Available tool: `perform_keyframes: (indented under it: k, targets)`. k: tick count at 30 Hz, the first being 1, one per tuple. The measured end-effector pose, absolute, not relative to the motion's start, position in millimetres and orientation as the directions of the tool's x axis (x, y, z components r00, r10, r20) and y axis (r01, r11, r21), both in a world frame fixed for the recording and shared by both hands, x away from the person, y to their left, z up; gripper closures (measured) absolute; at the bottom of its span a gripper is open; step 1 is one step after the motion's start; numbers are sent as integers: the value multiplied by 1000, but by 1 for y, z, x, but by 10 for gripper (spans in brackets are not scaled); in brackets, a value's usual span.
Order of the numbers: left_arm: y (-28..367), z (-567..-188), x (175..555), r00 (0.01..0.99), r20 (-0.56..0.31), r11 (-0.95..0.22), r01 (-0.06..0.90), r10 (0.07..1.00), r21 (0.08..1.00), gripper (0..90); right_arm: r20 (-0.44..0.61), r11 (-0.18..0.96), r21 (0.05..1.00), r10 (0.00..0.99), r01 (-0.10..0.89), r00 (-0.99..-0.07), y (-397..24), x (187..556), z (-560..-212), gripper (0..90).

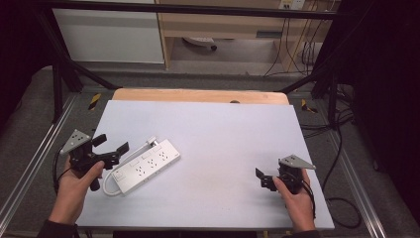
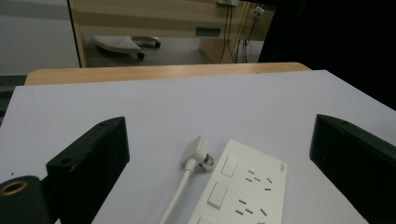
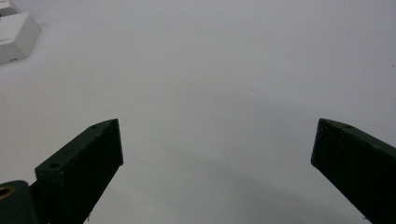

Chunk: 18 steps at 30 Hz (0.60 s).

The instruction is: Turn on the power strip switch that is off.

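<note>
In the left gripper view, the white rectangular plastic power strip is cut off by the bottom edge, so just its upper end with two switches and some sockets is seen; its white cord also runs out at that edge. In the right gripper view, one white corner of the strip sits at the top-left, the rest cropped. In the high view, the left tongs cover the strip's near end, and its socket markings are too small to read. The pale grey counter has its near edge partly cropped there.
</note>
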<state>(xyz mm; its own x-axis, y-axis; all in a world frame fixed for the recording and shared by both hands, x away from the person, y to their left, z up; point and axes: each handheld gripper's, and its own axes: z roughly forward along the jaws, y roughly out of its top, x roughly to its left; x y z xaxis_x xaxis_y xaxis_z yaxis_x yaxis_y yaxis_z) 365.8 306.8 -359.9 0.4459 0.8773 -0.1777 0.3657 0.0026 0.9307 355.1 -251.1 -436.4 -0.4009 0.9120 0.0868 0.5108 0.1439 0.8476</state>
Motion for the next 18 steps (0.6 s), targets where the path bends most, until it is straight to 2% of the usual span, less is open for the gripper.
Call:
perform_keyframes:
  k: [18]
  targets:
    - [292, -366, 380, 466, -158, -48, 400, 870, 915, 61, 85, 146, 847, 912, 511, -402, -251, 355, -436, 27]
